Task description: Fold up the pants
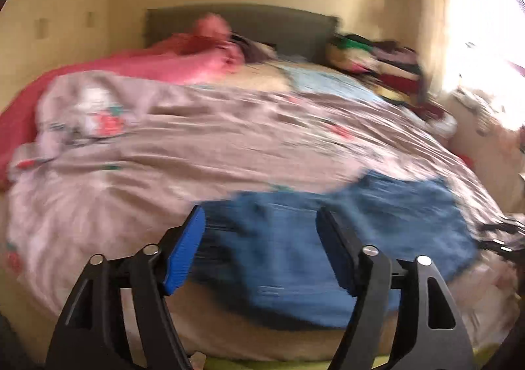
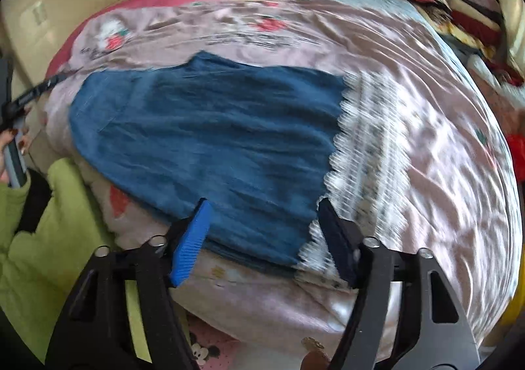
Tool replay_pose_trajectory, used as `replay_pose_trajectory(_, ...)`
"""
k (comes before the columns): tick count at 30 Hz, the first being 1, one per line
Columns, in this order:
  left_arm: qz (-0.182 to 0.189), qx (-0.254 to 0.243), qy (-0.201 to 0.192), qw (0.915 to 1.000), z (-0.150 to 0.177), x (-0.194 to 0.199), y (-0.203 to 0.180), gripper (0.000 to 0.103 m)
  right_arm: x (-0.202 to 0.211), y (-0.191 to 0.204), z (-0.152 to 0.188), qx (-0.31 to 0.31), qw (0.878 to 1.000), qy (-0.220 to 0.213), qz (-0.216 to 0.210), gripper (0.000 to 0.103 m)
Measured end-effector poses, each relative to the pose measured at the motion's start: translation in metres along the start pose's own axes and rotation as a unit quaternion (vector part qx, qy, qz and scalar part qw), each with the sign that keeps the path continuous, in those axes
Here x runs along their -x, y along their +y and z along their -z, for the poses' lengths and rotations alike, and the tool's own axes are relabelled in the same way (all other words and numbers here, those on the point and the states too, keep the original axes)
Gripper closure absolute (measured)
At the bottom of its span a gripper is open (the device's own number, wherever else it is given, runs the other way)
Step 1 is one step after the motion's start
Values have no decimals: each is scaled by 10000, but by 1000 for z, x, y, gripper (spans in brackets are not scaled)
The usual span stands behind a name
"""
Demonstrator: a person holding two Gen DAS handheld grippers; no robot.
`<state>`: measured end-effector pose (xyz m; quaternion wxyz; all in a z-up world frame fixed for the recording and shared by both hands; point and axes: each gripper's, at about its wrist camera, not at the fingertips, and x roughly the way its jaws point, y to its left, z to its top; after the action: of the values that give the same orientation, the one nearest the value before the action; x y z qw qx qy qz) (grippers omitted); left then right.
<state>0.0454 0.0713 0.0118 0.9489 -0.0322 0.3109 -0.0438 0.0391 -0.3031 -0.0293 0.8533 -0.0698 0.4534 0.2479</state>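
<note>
Blue pants [image 2: 203, 127] lie flat across the near part of a bed, their white lace-trimmed hem [image 2: 367, 147] to the right. My right gripper [image 2: 264, 232] hovers open over their near edge, close to the hem, with nothing pinched. In the left wrist view the same pants [image 1: 328, 238] look blurred, and my left gripper [image 1: 262, 238] is open just above their left end, the cloth lying below its fingers. A hand [image 2: 10, 147] holds the left gripper's handle at the far left of the right wrist view.
The bed has a pinkish printed duvet [image 1: 197, 140]. A pink blanket [image 1: 147, 65] lies at the back left and a grey headboard [image 1: 262, 25] stands behind. A pile of clothes [image 1: 387, 65] sits at the back right. A green padded sleeve [image 2: 49, 222] shows at lower left.
</note>
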Motion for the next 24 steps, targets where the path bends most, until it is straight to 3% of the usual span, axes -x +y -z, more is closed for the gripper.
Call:
replay_pose_trajectory(3, 622, -529, 503, 9954, 3, -25, -48, 32, -6, 25, -1, 607, 9980, 94, -124, 62)
replay_pose_trajectory(6, 867, -993, 1001, 9862, 6, -62, -90, 32, -13, 46, 2, 1162, 9928, 275, -120, 65)
replay_pose_trajectory(10, 792, -1346, 1471, 9767, 16, -105, -119, 32, -31, 51, 6, 1369, 9886, 595, 201, 65)
replay_pose_trajectory(11, 744, -1384, 1529, 9757, 19, -112, -121, 32, -35, 49, 7, 1377, 9880, 649, 257, 68)
replay_pose_trajectory(12, 687, -1398, 1614, 9745, 24, -123, -121, 30, -40, 49, 8, 1403, 9872, 695, 302, 77)
replay_pose_trajectory(15, 874, -1168, 1526, 9775, 32, -124, -111, 27, -42, 49, 8, 1533, 9859, 651, 125, 99)
replay_pose_trajectory(19, 1077, -903, 1410, 9800, 30, -120, -103, 27, -27, 60, 16, 1943, 9771, 853, -128, 103)
replay_pose_trajectory(22, 1199, -778, 1361, 9803, 30, -122, -98, 27, -39, 66, 30, 2068, 9719, 1121, -32, 103)
replay_pose_trajectory(24, 1238, -770, 1332, 9803, 30, -122, -97, 27, -43, 59, 32, 1696, 9792, 1103, -173, 103)
